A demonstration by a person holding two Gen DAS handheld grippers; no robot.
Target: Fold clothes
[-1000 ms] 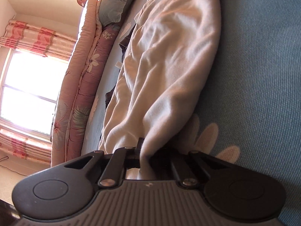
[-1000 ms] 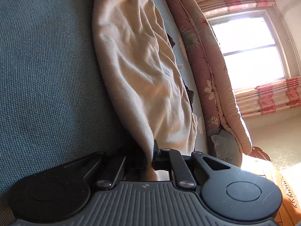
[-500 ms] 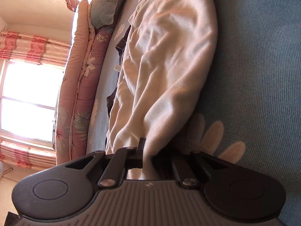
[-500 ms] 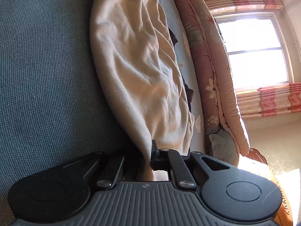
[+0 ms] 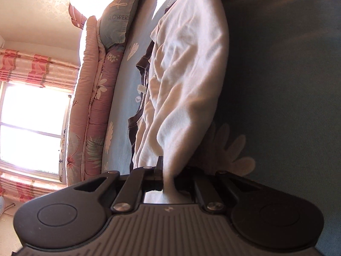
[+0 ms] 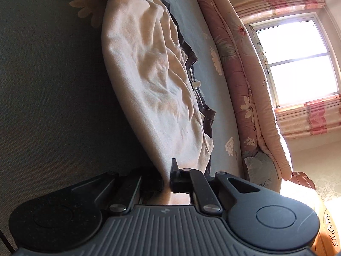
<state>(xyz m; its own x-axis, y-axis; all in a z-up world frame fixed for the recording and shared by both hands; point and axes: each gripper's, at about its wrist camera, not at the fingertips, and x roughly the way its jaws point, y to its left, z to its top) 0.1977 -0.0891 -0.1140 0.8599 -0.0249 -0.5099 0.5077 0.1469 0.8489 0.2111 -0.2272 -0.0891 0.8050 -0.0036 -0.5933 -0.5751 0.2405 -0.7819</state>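
Both claws, left gripper [image 5: 165, 170] & right gripper [image 6: 167, 170], clamped on cream garment [image 5: 187, 74] beside dark garment [image 5: 141, 68]; thin pinch could slip, dropping the edge.

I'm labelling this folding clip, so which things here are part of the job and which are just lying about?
Part of the job:
- cream garment
- left gripper, shut on it
- right gripper, shut on it

Just lying about:
- dark garment under the cream one
- blue bedsheet
- pink quilt
- FLOWERS pillow
- window
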